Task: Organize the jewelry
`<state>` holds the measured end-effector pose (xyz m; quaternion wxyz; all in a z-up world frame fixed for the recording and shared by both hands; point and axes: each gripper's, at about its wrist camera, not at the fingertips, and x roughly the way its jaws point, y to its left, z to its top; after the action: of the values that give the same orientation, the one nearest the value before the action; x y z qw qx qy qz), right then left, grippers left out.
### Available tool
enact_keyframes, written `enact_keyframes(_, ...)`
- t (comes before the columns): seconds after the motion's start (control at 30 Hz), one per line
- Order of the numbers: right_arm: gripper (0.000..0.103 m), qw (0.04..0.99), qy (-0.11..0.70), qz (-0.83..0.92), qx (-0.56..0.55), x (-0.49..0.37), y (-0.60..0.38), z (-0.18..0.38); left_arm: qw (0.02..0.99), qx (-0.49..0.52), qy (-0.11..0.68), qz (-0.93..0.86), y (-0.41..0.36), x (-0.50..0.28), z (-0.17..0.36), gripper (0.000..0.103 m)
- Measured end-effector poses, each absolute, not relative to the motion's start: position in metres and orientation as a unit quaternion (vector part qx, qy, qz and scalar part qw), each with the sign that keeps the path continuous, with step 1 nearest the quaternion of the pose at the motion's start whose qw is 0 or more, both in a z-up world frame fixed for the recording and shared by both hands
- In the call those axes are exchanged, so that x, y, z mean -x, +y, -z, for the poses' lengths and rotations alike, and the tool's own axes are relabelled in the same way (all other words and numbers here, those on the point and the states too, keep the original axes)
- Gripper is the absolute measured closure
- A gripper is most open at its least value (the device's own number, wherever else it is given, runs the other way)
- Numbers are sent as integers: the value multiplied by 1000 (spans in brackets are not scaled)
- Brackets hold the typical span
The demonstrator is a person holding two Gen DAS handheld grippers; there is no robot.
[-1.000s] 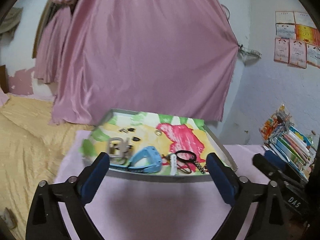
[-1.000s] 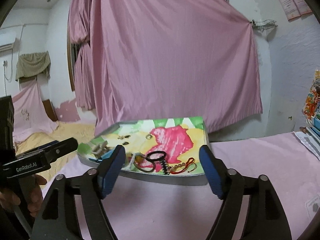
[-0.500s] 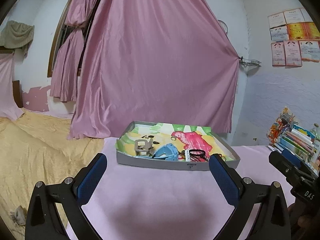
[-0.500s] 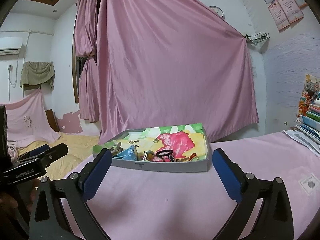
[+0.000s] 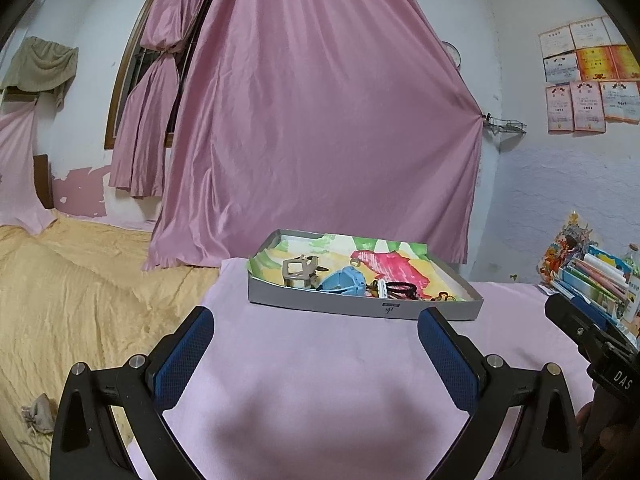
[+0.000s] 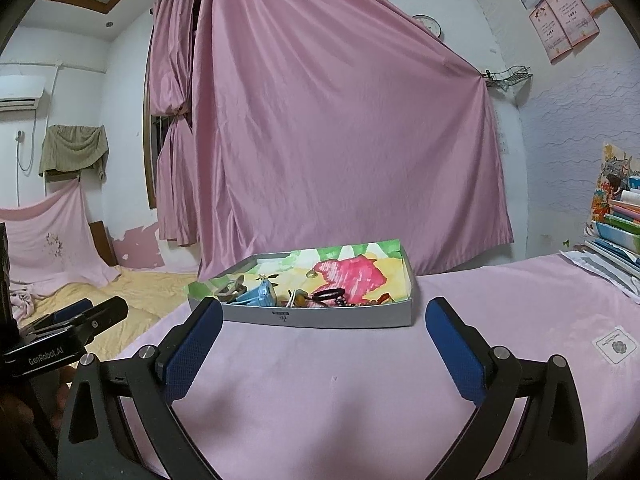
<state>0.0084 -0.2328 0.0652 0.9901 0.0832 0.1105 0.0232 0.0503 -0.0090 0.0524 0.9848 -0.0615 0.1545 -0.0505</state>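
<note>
A shallow grey tray (image 5: 360, 307) (image 6: 320, 318) lined with bright painted paper stands on the pink-covered table (image 5: 320, 360) ahead of both grippers. Inside lie a silver buckle piece (image 5: 298, 272), a light blue clip (image 5: 344, 282) (image 6: 260, 294), a black hair ring (image 5: 400, 289) (image 6: 328, 293), a small gold ring (image 6: 311, 275) and a reddish beaded cord (image 5: 444, 297). My left gripper (image 5: 316, 336) is open and holds nothing, well short of the tray. My right gripper (image 6: 324, 328) is also open and bare, level with the tray's front wall. Each gripper shows at the edge of the other's view.
A yellow bedspread (image 5: 72, 300) lies lower at the left of the table. Stacked books and booklets (image 5: 592, 276) (image 6: 616, 232) sit at the right. A pink curtain (image 5: 320, 120) hangs behind the tray. A small white label (image 6: 614, 346) lies on the cloth at right.
Both grippers have drawn back from the tray, which now looks smaller and farther. The right gripper's jaws have spread wider. The things in the tray have not moved.
</note>
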Motion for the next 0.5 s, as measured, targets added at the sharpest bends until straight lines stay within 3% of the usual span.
enact_keyframes(0.5, 3, 990, 114, -21, -84, -6, -233, -65, 984, 62, 155, 53, -10, -49, -53, 1)
